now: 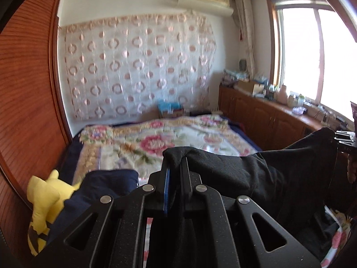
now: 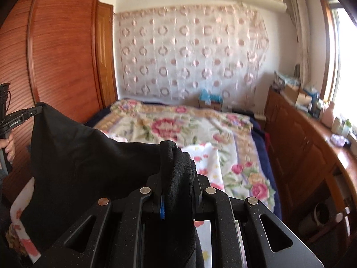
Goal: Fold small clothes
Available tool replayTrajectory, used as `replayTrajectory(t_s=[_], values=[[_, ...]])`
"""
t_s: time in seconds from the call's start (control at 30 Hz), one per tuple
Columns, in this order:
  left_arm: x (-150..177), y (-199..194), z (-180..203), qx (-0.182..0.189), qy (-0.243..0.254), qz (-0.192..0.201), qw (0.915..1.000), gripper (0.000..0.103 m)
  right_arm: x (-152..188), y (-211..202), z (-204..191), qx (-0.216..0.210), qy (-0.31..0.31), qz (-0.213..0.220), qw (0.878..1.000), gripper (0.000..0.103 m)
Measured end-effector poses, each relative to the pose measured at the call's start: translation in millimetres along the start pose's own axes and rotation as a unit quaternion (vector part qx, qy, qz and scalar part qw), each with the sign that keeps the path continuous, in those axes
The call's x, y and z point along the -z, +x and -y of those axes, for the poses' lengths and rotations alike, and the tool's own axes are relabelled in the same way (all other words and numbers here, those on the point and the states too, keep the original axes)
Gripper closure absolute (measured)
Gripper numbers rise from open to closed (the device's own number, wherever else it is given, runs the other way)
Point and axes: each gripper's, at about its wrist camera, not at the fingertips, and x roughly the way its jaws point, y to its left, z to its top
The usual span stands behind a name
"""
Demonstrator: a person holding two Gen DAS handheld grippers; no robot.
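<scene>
A black garment [image 1: 267, 174] hangs stretched between both grippers above the bed. In the left wrist view my left gripper [image 1: 176, 163] is shut on one bunched corner of it. The cloth runs right to the other gripper [image 1: 342, 137] at the frame edge. In the right wrist view my right gripper [image 2: 176, 156] is shut on the opposite corner, with fabric wrapped over its fingers. From there the black garment [image 2: 89, 156] spreads left to the left gripper [image 2: 24, 114], which a hand [image 2: 9, 147] holds. The garment's lower part is hidden behind the gripper bodies.
Below lies a bed with a floral blanket [image 1: 167, 138], a white flowered cloth [image 2: 207, 160] on it. A yellow plush toy [image 1: 44, 201] and a navy pillow [image 1: 100, 185] sit at the left. A wooden wardrobe [image 2: 62, 55] stands left, a cluttered wooden cabinet [image 2: 308, 138] right.
</scene>
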Motion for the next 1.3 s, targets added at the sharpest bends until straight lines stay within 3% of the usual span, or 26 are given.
replayTrajectory(t_s=[0.23,0.27,0.4,0.5,0.53,0.67,0.8,0.97,1.3], values=[[22,65,-6,-0.012,-0.008,-0.059,0.9981,0.095,-27,97,12,0.012,0.017,-0.06,0.998,0.087],[23,70,-7,-0.013,-0.01,-0.063,0.9979,0.095,-54,115,22,0.012,0.02,-0.065,0.998,0.087],[24,84,-3,-0.021,-0.002,-0.079,0.9966,0.093,-60,131,37,0.008,0.032,-0.083,0.996,0.083],[30,84,2,-0.008,0.007,-0.09,0.9959,0.078,-51,145,38,0.013,0.032,-0.103,0.994,0.071],[34,82,4,-0.001,0.006,-0.093,0.9957,0.068,-45,148,39,0.011,0.032,-0.109,0.993,0.07],[52,70,12,0.015,0.009,-0.108,0.994,0.058,-40,144,37,0.013,0.026,-0.117,0.993,0.061],[78,53,17,0.037,0.004,-0.126,0.9914,0.045,-22,114,31,0.009,0.04,-0.105,0.994,0.06],[115,39,23,0.051,0.003,-0.161,0.9856,0.028,13,86,33,0.009,0.065,-0.127,0.99,0.06],[156,25,28,0.033,-0.002,-0.197,0.9799,0.024,45,35,44,0.031,0.093,-0.166,0.981,0.06]])
